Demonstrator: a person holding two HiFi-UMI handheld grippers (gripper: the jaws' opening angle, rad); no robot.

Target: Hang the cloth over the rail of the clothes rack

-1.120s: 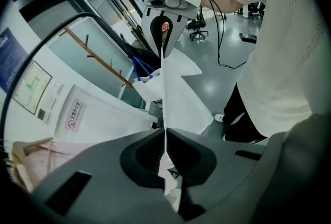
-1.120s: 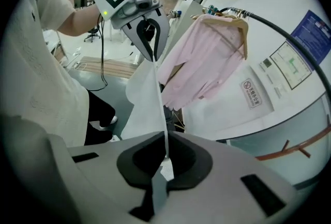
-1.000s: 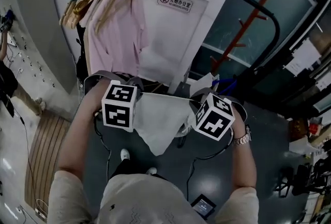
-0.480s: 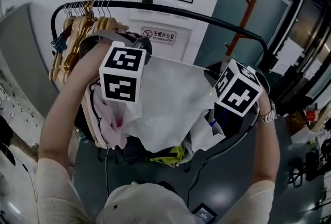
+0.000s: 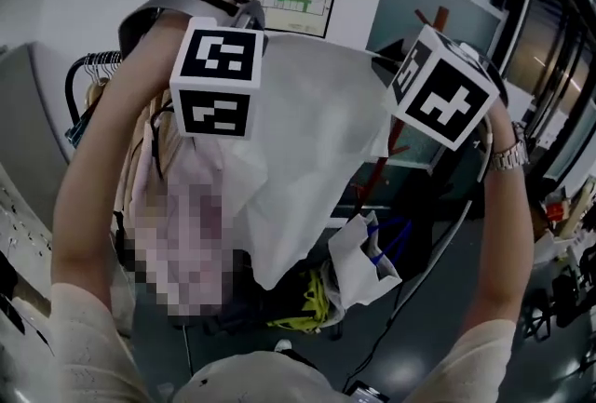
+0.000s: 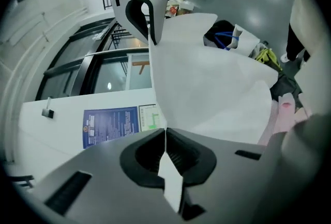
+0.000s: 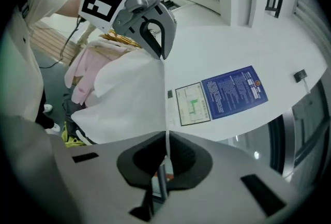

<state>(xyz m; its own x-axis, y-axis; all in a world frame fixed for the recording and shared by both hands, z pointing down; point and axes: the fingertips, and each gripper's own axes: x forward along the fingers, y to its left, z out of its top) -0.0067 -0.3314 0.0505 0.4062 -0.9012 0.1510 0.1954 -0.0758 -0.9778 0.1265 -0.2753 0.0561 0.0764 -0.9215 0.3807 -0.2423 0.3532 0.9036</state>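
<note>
Here, a white cloth (image 5: 307, 141) is held stretched between two hand-held grippers and raised in front of the clothes rack, not yet on it. The left gripper (image 6: 165, 137) has its jaws clenched on one top corner. The right gripper (image 7: 166, 140) has its jaws clenched on the other. In each, a thin tab of fabric is pinched edge-on between ribbed dark pads. Holding the upper corners apart keeps the top edge taut and nearly straight, presumably so that it can pass over the rail as one line and not bunch. The cloth is thin, matte and smooth. It hangs as a flat sheet tapering to a point below, and looks light and limp. The rail (image 5: 71, 92), a dark bent tube, shows only at its left end in the head view, the rest being hidden behind arm and fabric. A pink garment (image 7: 83, 70) hangs on the rack beside the cloth.
</note>
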